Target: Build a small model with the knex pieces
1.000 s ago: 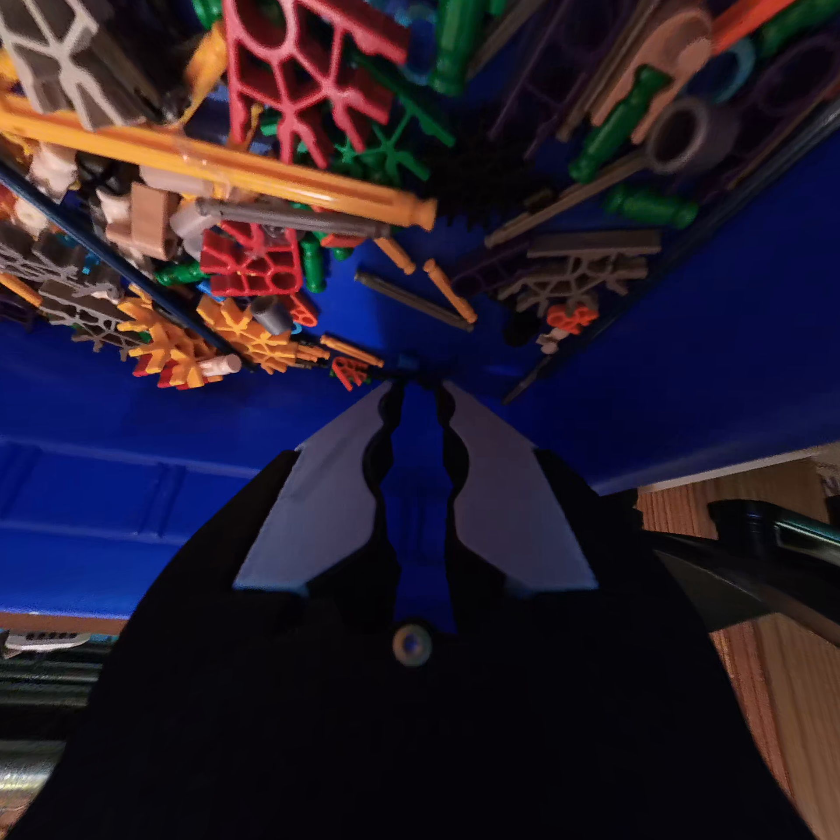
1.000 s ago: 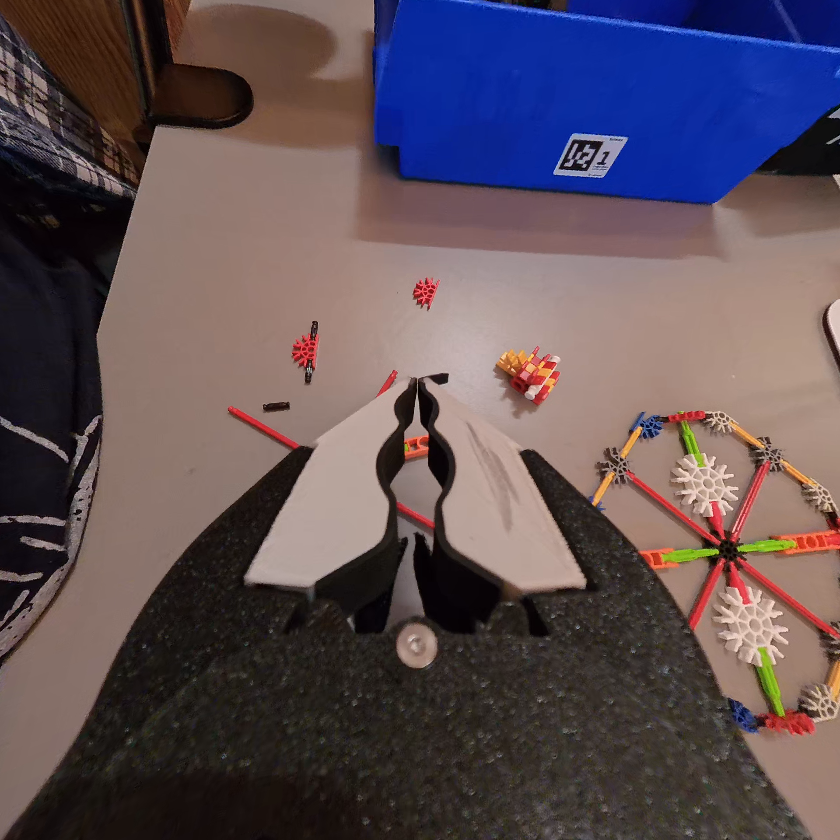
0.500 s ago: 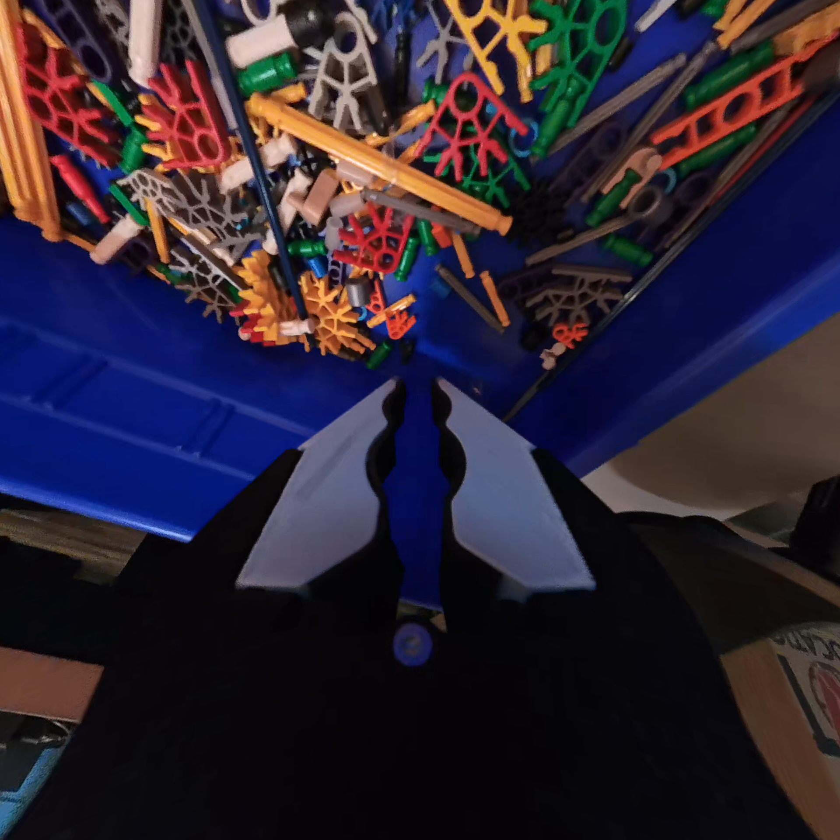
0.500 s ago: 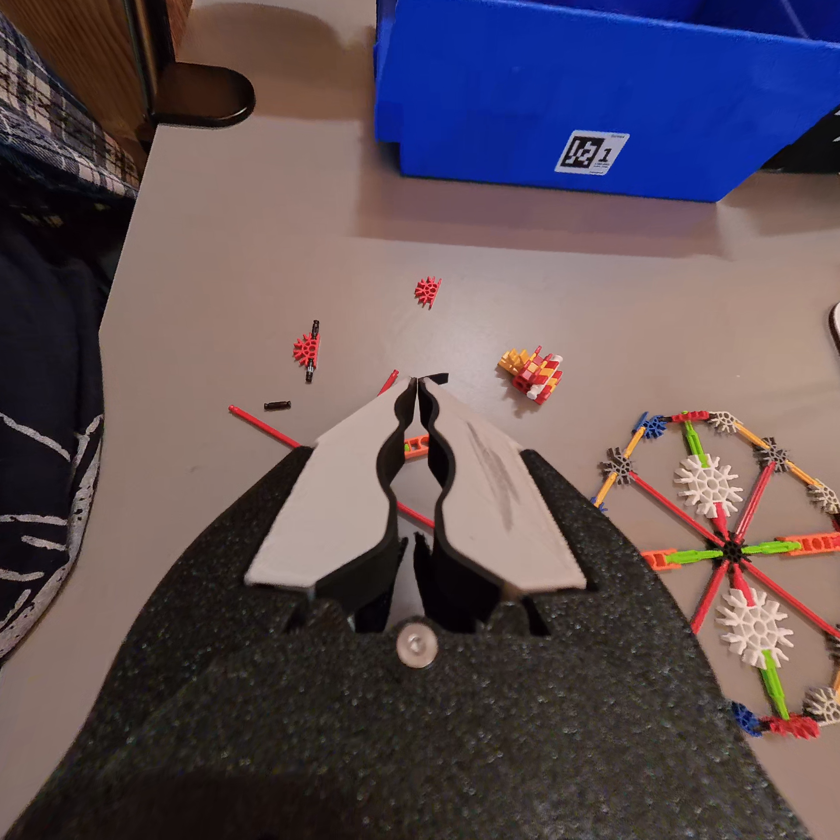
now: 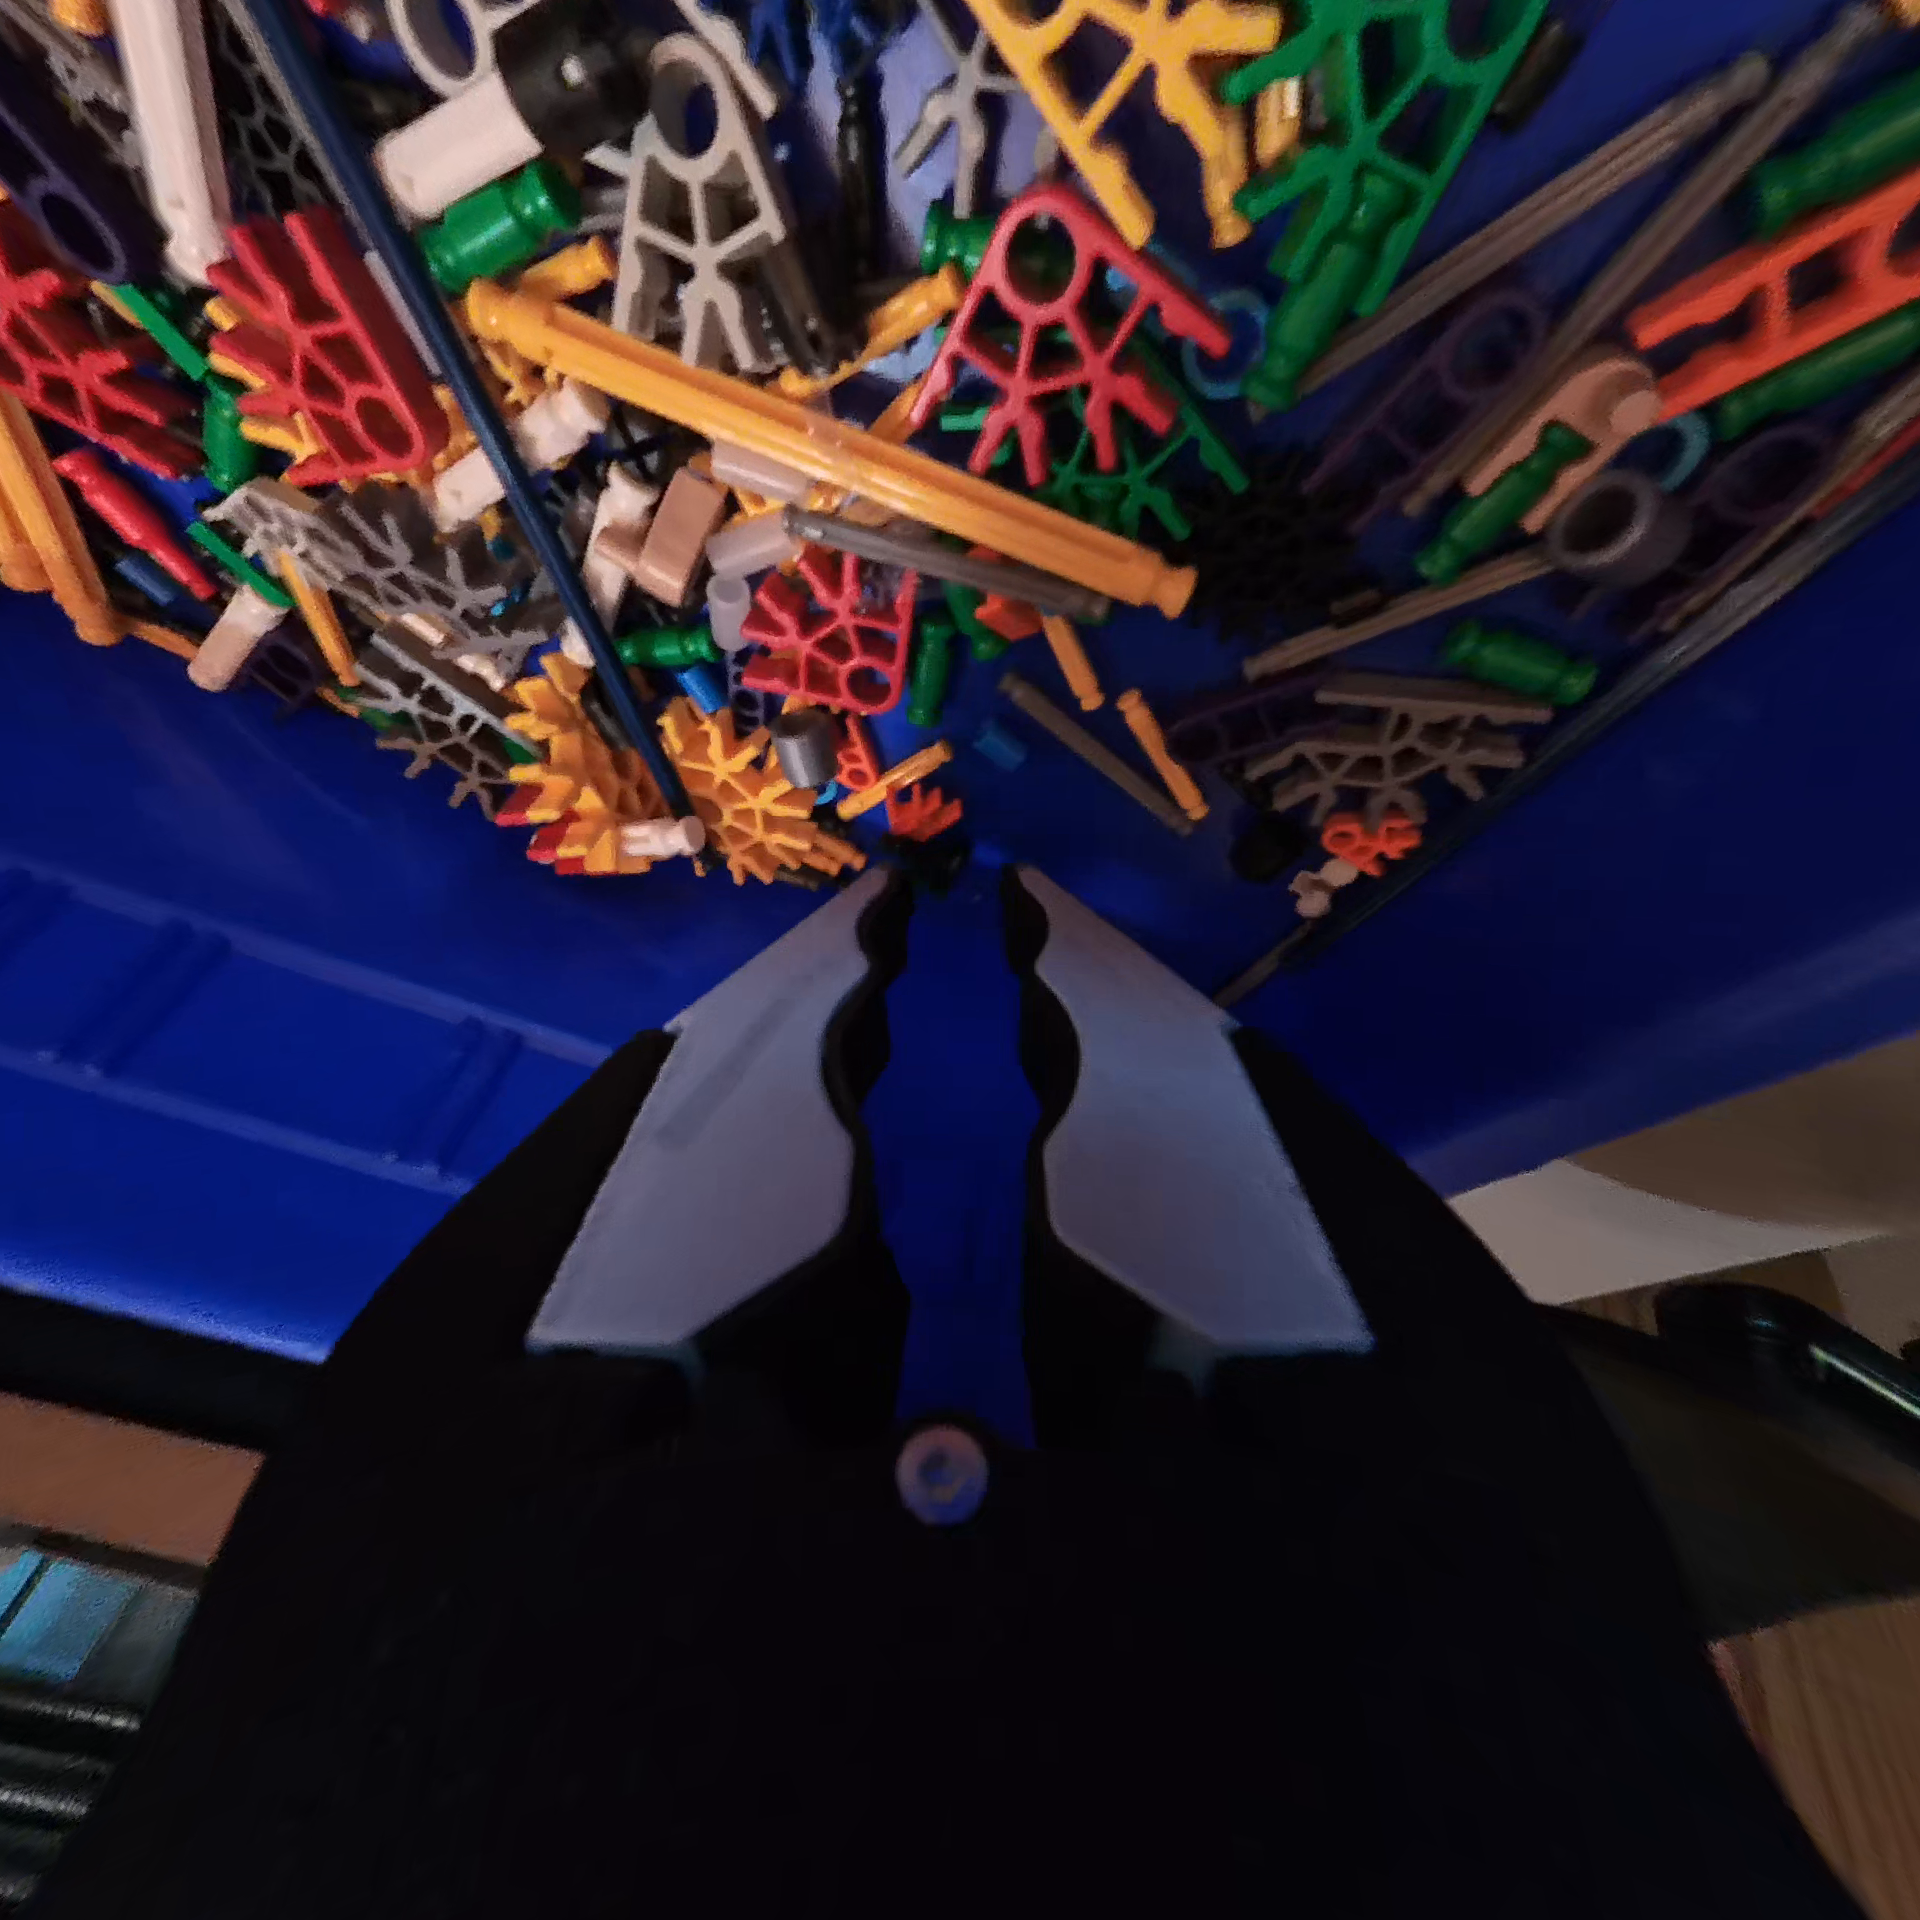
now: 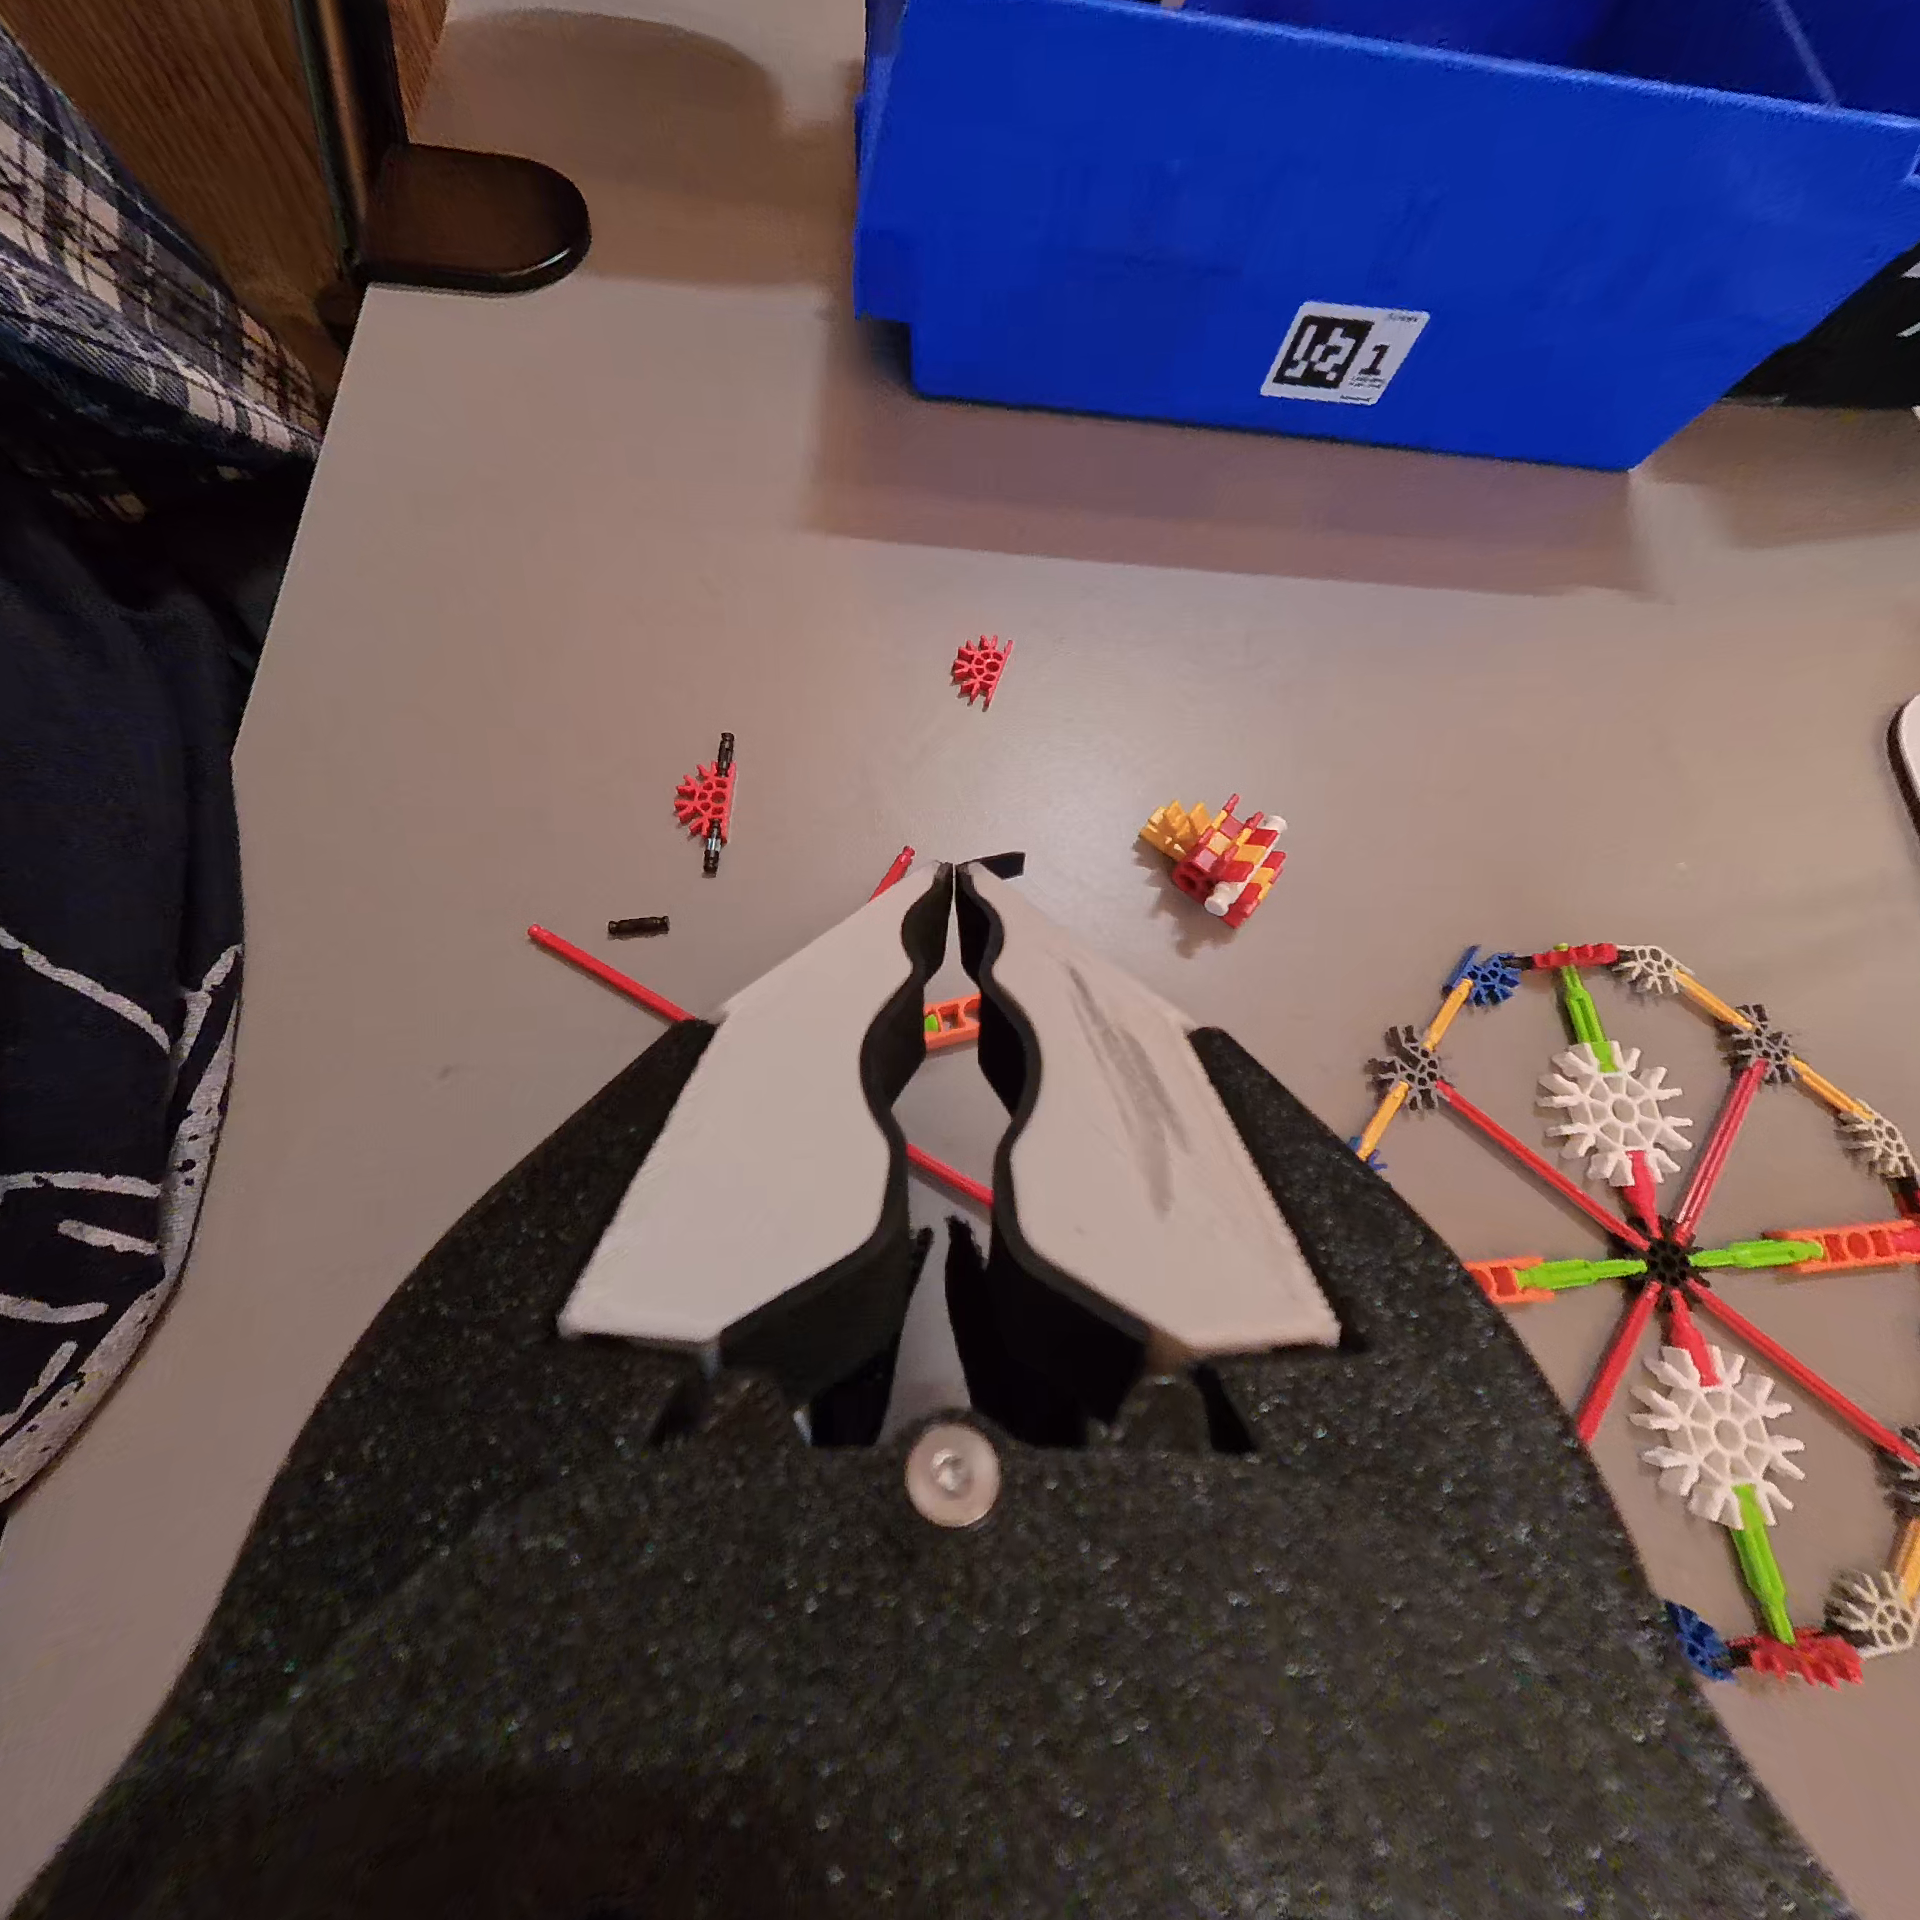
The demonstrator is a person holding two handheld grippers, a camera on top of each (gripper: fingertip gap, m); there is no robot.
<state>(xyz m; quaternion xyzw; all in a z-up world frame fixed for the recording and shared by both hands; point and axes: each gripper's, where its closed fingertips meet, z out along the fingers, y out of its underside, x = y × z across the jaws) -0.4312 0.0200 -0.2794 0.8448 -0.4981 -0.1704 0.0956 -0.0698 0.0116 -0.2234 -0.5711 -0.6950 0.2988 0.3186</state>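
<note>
Blue bin [image 5: 312, 1091] of construction-toy pieces lies under the left gripper [image 5: 948, 883], jaws parted, empty; right gripper [image 6: 953, 878], jaws closed, empty, hovers beside the half-built wheel [image 6: 1662, 1257] on the tabletop [image 6: 623, 520].

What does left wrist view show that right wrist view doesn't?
Left wrist only: the inside of the blue bin, a pile of mixed construction-toy pieces, among them a long yellow rod and a red lattice piece. The left gripper is open just short of the pile.

Right wrist only: the grey table with a wheel model, two red snowflake connectors, a red-yellow clump and a red rod. The right gripper is shut, with a small black piece at its tips.

Both: the blue bin, from outside in the right view.
</note>
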